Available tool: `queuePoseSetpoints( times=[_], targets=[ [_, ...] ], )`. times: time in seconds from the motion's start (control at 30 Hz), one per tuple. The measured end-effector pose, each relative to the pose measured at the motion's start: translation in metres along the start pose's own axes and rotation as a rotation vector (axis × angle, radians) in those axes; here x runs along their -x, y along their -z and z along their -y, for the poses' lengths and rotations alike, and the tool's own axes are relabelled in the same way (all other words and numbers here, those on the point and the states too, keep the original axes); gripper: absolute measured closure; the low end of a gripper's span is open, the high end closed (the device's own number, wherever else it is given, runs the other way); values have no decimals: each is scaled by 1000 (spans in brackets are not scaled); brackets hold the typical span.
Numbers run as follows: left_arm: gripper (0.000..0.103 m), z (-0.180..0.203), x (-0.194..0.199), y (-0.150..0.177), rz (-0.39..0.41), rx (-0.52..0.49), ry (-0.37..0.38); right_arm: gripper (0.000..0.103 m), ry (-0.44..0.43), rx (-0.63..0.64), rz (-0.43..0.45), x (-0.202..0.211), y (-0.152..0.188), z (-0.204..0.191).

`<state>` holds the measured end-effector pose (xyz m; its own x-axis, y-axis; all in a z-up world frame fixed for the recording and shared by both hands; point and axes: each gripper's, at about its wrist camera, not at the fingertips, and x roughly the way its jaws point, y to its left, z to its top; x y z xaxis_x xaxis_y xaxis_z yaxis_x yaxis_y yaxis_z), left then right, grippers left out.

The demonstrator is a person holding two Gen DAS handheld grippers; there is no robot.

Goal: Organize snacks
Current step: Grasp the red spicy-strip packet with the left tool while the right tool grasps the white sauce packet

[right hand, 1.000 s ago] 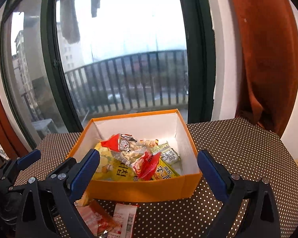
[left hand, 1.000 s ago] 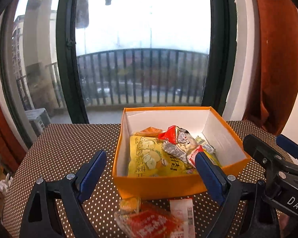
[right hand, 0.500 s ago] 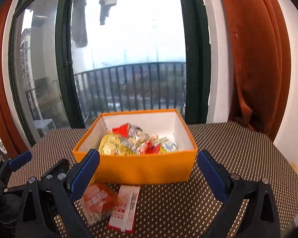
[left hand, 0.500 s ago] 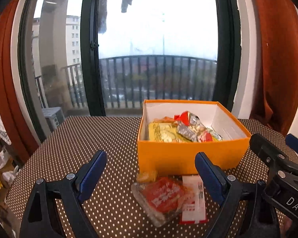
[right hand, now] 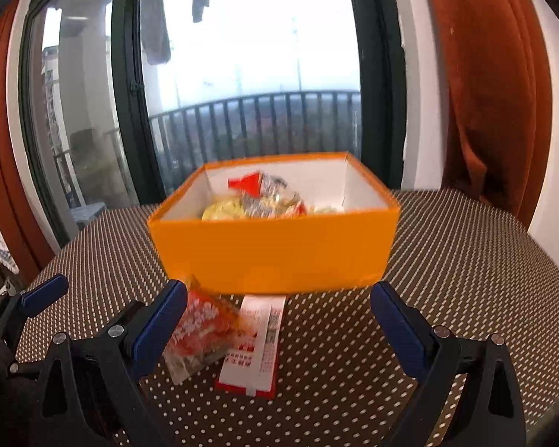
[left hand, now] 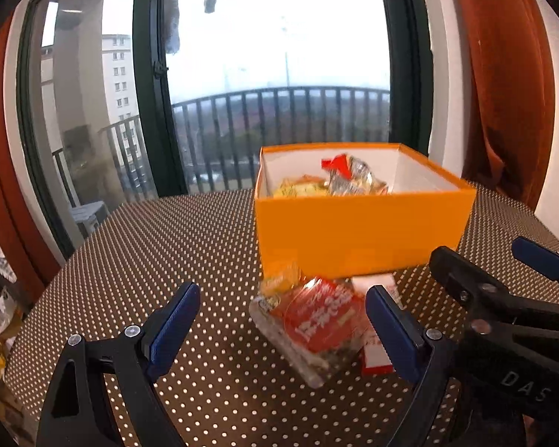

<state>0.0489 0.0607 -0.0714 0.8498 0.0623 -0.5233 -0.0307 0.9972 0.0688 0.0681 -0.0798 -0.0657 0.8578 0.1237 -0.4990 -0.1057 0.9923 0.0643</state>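
Observation:
An orange box (left hand: 357, 238) holding several snack packets (left hand: 339, 180) stands on the dotted table; it also shows in the right wrist view (right hand: 275, 253). In front of it lie a clear packet with a red label (left hand: 316, 327), a small yellow-orange packet (left hand: 279, 279) and a red-and-white flat packet (right hand: 255, 346). My left gripper (left hand: 279, 320) is open and empty, low over the table, with the red-label packet between its fingers. My right gripper (right hand: 279, 320) is open and empty above the flat packet. The red-label packet shows there too (right hand: 197, 335).
The brown dotted table (left hand: 186, 246) runs to a large window with a balcony railing (left hand: 279, 126). Rust-red curtains (left hand: 503, 85) hang at the right. The right gripper's body (left hand: 503, 313) sits at the lower right of the left wrist view.
Both grippers have drawn back from over the box and dropped lower toward the table. The loose packets in front of the box now lie between the fingers.

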Motion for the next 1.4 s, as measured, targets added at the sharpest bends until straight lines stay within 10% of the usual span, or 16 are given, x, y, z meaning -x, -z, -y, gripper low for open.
queuePoseSetpoints(
  times=[0.77, 1.2, 1.4],
  targets=[
    [11, 2, -95, 20, -246, -55, 144, 3, 35, -19, -224, -89, 31, -10],
    [56, 34, -85, 30, -321, -83, 400, 2, 21, 8, -281, -89, 38, -8],
    [53, 41, -71, 33, -274, -106, 317, 2, 14, -15, -280, -82, 40, 2]
  ],
)
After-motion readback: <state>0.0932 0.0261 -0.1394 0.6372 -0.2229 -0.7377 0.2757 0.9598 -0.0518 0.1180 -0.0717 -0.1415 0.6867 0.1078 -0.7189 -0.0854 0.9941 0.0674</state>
